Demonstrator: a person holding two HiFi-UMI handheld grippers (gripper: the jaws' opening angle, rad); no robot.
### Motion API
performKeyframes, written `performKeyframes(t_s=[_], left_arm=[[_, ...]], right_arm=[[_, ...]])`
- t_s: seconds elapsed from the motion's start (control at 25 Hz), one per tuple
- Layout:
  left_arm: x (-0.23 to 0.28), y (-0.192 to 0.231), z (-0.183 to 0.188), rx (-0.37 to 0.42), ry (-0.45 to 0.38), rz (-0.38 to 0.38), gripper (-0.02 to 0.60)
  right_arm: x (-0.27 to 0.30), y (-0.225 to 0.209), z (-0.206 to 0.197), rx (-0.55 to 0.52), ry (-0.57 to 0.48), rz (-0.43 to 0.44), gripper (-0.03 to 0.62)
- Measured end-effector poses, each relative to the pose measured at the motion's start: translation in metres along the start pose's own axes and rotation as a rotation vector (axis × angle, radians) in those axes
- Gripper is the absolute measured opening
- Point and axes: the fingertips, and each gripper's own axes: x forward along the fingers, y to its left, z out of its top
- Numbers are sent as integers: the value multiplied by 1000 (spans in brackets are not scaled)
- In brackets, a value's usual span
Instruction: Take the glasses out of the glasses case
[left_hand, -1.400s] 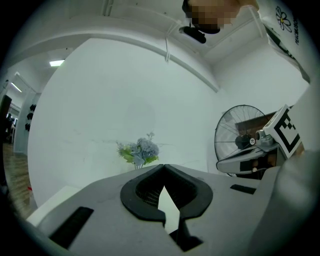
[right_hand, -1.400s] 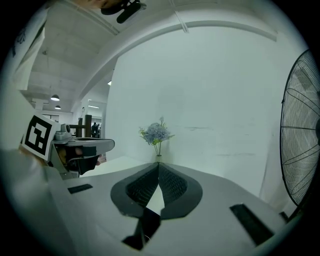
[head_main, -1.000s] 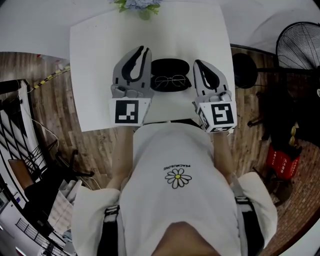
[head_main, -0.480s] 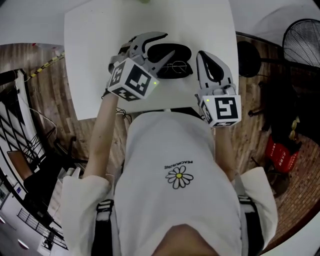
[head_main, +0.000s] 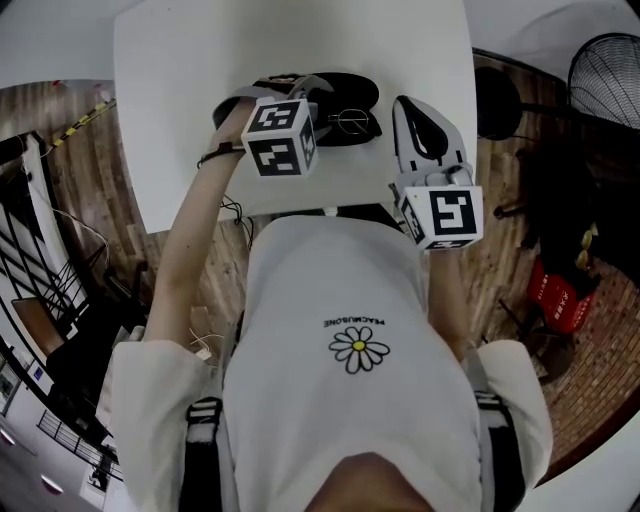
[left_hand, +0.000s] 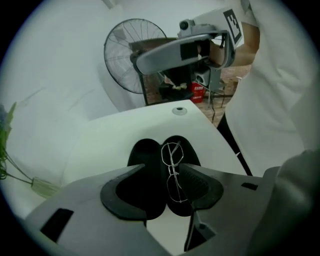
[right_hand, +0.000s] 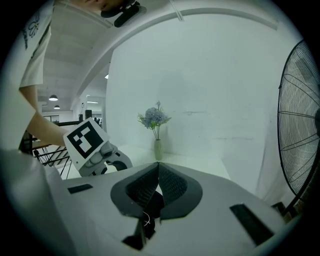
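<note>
An open black glasses case (head_main: 345, 92) lies on the white table (head_main: 180, 100), with thin wire glasses (head_main: 352, 122) in its near half. My left gripper (head_main: 295, 90) points steeply down over the case's left part, and its marker cube hides most of the jaws in the head view. In the left gripper view its jaws (left_hand: 162, 167) are opening above the case (left_hand: 147, 155) and glasses (left_hand: 172, 165), pressing on nothing. My right gripper (head_main: 403, 103) hovers just right of the case. Its pads (right_hand: 157, 167) meet, with nothing held.
A standing fan (head_main: 605, 70) is off the table's right side, with its dark base (head_main: 497, 100) near the table edge. A vase of flowers (right_hand: 156, 125) stands at the far table edge. A red object (head_main: 560, 305) sits on the wooden floor.
My left gripper has swung from the case's left side to above it, rolled and tipped to point downward, and its jaws have parted. The right gripper has hardly moved.
</note>
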Motion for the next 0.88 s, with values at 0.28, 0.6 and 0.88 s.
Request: performKeyframes(t_s=[0.28,0.6,0.88], left_arm=[[29,-22,-14,-15,107,-177,204],[44,-22,-17,-32,191,-314,204],[48,-21,-21,-19,203,-351,259]], right_arm=[[-2,-2,-10,22,27,-3,9],[-1,3,-27,8,80,32,9],[2,2,-26,15,82,26,9]])
